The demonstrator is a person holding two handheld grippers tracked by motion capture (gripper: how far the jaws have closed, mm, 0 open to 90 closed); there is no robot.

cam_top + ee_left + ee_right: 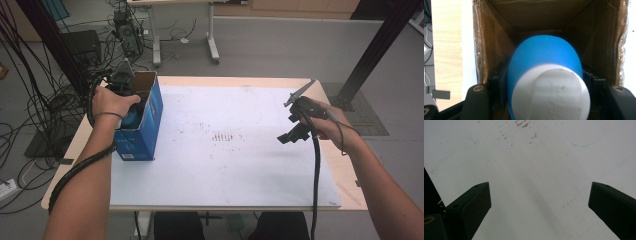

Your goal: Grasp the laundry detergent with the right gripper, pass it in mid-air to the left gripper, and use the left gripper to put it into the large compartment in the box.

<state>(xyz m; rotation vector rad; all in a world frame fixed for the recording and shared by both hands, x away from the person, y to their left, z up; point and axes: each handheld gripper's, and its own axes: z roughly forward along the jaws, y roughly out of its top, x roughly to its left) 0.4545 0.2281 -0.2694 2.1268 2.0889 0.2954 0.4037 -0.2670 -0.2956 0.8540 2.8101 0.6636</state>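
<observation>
A blue cardboard box [145, 125] stands open-topped on the left of the white mat [225, 165]. My left gripper [131, 107] reaches down into it, and the hand covers most of the gripper. In the left gripper view, the gripper [546, 80] is shut on a rounded blue object with a white end [544, 55], one black jaw pressing each side, inside the brown walls of the box [536, 15]. My right gripper [291, 129] hovers over the right part of the mat. Its jaws [540, 195] are wide open with nothing between them.
The wooden table [250, 80] shows its edge around the mat [524, 157], which has small brown stains [222, 136] at its middle. On the floor are cables [30, 110] to the left, a desk's legs [212, 47] behind, and a black post [370, 55] to the right.
</observation>
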